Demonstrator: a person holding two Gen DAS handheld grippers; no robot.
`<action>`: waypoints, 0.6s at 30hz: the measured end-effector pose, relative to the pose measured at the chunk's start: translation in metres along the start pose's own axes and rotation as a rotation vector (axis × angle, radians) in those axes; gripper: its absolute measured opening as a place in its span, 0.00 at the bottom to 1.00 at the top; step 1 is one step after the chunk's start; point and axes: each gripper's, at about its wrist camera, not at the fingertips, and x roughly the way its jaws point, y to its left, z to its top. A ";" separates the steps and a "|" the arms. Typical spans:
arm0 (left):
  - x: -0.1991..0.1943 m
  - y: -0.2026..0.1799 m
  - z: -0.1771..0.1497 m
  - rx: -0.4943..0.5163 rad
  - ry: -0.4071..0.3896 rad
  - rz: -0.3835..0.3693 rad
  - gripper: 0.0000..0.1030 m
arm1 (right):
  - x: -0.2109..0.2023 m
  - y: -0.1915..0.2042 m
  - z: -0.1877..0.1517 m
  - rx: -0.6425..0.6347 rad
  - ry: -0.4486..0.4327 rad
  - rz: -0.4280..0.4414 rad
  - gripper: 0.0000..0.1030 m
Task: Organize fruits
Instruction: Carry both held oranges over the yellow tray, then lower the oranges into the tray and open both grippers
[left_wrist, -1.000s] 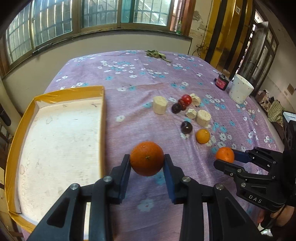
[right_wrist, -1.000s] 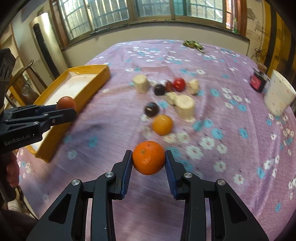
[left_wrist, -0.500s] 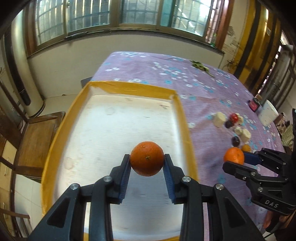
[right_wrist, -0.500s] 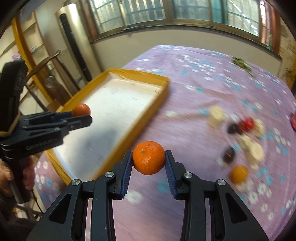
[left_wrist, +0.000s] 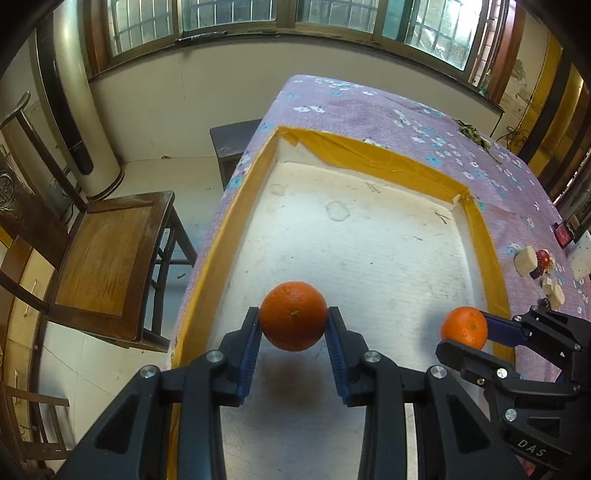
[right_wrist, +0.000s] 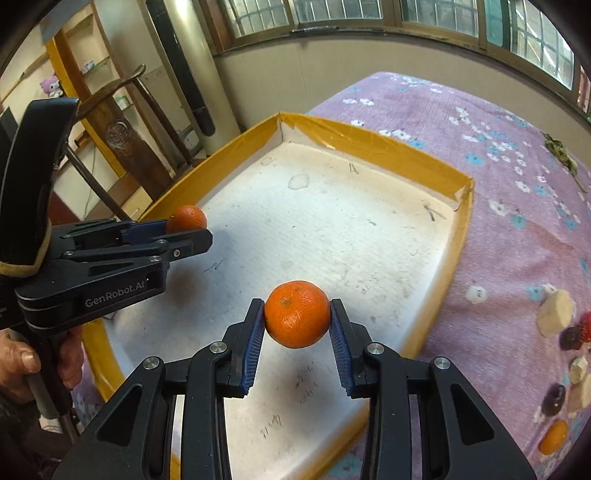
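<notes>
My left gripper (left_wrist: 293, 325) is shut on an orange (left_wrist: 293, 315) and holds it above the white floor of the yellow-rimmed tray (left_wrist: 369, 155). It also shows in the right wrist view (right_wrist: 186, 225) at the left, over the tray's left side. My right gripper (right_wrist: 297, 321) is shut on a second orange (right_wrist: 297, 314) above the tray's (right_wrist: 373, 149) near right part. It shows in the left wrist view (left_wrist: 465, 334) by the tray's right rim. The tray holds no fruit.
The tray lies on a purple flowered tablecloth (right_wrist: 517, 229). Loose fruits and pale chunks (right_wrist: 556, 317) and a small orange (right_wrist: 552, 437) lie right of the tray. A wooden chair (left_wrist: 103, 251) stands left of the table. A white cup (left_wrist: 583, 254) stands at the far right.
Both grippers have carried their oranges leftward from over the cloth to over the tray. Each grip has stayed shut.
</notes>
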 end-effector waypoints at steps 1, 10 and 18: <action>0.002 0.001 0.000 0.001 0.006 0.004 0.36 | 0.003 0.000 0.000 -0.001 0.004 -0.005 0.33; 0.005 -0.001 0.001 0.022 0.018 0.042 0.49 | 0.014 -0.002 0.000 -0.022 0.026 -0.047 0.37; -0.007 -0.002 -0.006 0.014 -0.009 0.094 0.57 | -0.006 0.000 -0.012 -0.046 0.003 -0.067 0.40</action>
